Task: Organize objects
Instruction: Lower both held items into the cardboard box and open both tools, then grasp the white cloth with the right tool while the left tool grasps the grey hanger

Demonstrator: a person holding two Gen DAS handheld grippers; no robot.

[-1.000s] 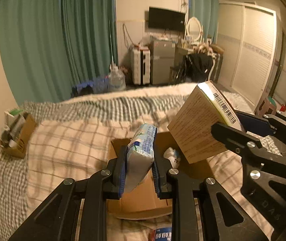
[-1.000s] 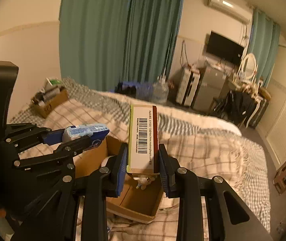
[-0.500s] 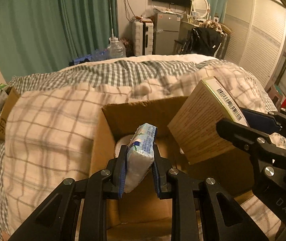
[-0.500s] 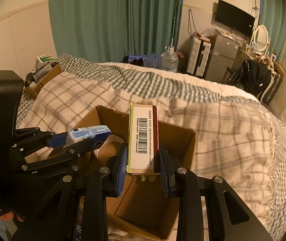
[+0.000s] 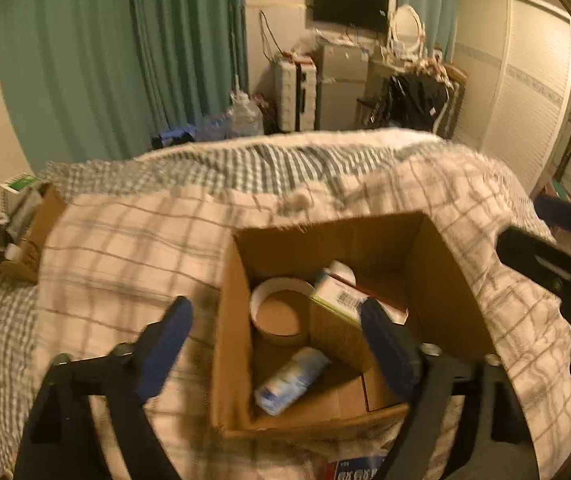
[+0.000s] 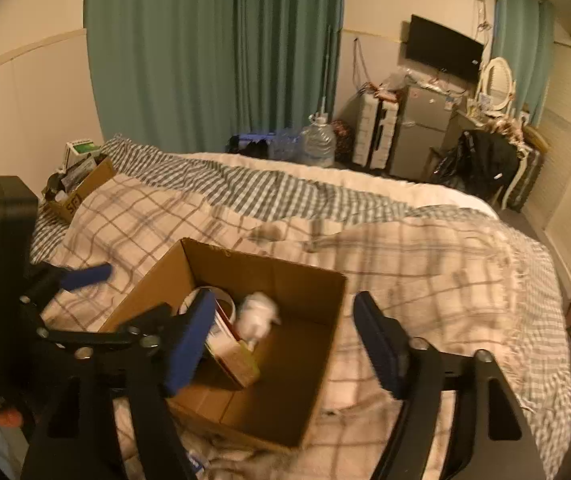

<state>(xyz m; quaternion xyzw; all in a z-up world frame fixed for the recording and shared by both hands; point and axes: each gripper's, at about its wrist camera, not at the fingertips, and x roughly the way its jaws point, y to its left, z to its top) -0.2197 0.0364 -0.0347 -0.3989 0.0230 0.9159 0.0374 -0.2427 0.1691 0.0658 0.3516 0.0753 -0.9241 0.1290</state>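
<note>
Both the left gripper and the right gripper hang spread wide and empty above the open brown cardboard box on the plaid blanket. Inside the box, the blue-white tissue pack lies near its front wall, the barcoded tan carton leaning beside a round tape roll.

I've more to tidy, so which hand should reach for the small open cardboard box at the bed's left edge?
Probably left. The small open cardboard box sits far left in both views, and the open, empty left gripper is on that side.
</note>
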